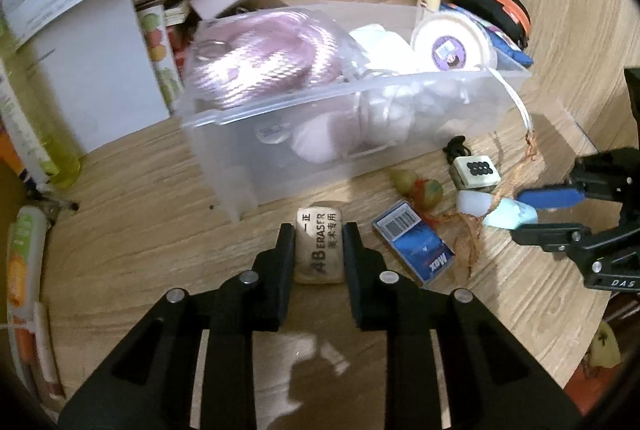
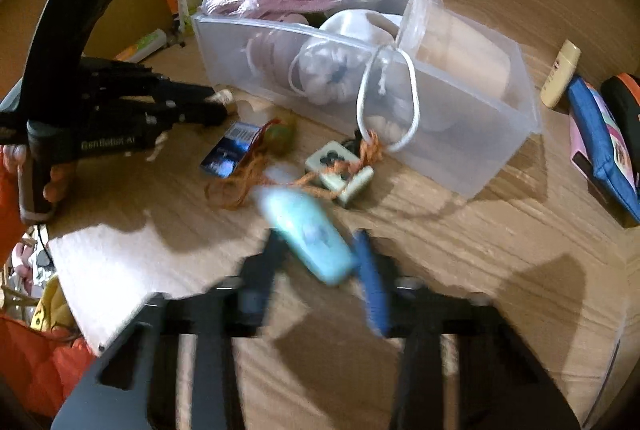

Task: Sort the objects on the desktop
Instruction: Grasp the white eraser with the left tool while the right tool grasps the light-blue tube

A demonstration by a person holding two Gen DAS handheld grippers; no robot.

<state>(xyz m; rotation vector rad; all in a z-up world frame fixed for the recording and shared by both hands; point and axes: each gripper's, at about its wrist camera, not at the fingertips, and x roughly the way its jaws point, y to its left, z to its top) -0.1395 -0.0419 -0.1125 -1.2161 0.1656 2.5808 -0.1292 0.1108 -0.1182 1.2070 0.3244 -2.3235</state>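
Both grippers loaded beside the storage bin

Right now your left gripper (image 1: pixel 316 250) is low over the wooden desk (image 1: pixel 160 230), its fingers clenched on either side of the beige eraser (image 1: pixel 319 244), which lies on the desk just in front of the clear plastic bin (image 1: pixel 224 134). Your right gripper (image 2: pixel 320 258) is grasping the light blue bottle (image 2: pixel 306 234) between a black finger and a blue-padded one; that view is blurred. Just beyond the bottle lie the mahjong tiles (image 2: pixel 340 166), an orange cord (image 2: pixel 240 186), a blue box (image 1: pixel 414 248) and a small green charm (image 1: pixel 428 192), all near the bin's front wall. A pink rope coil (image 1: pixel 264 54) sits inside the bin
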